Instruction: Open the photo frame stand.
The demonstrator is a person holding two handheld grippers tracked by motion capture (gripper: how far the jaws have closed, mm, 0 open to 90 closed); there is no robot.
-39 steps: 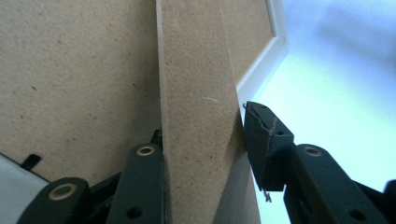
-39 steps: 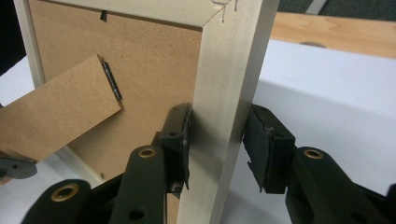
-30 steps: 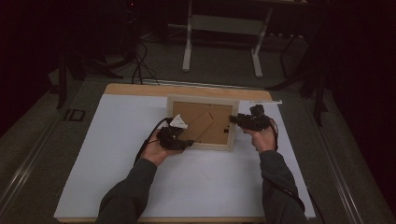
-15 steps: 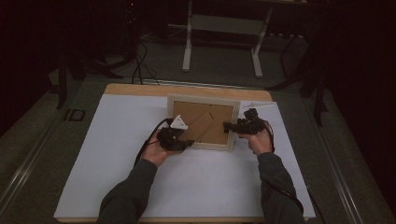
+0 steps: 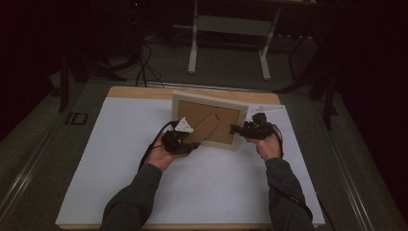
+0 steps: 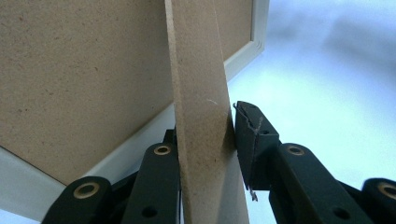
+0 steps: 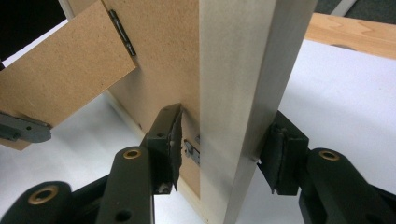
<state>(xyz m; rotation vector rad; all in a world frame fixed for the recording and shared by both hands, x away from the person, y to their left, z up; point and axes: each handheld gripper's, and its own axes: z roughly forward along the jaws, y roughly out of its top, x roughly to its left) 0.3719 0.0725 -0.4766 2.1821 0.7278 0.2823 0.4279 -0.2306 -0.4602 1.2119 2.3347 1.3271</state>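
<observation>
The picture frame (image 5: 208,120) is held raised and tilted at the far middle of the white-covered tabletop (image 5: 120,159), its fibreboard back turned toward the near side. The easel stand (image 6: 201,107), a fibreboard strip hinged to that back, is swung out from it and is clamped flat between the jaws of the left gripper (image 5: 179,141), which are closed down to the thickness of the strip. The right gripper (image 5: 240,129) is set on the frame's right side rail (image 7: 243,79); its jaws are spread to the rail's width, one pad at the back face and one at the front, seemingly in contact. The step in hand is judged to be the opening of the stand so that the frame can be stood up. For the next move, the rail should be kept steady while the strip is drawn farther out, after which the frame's lower edge and the stand's foot are to be lowered onto the tabletop together before either grip is released.
</observation>
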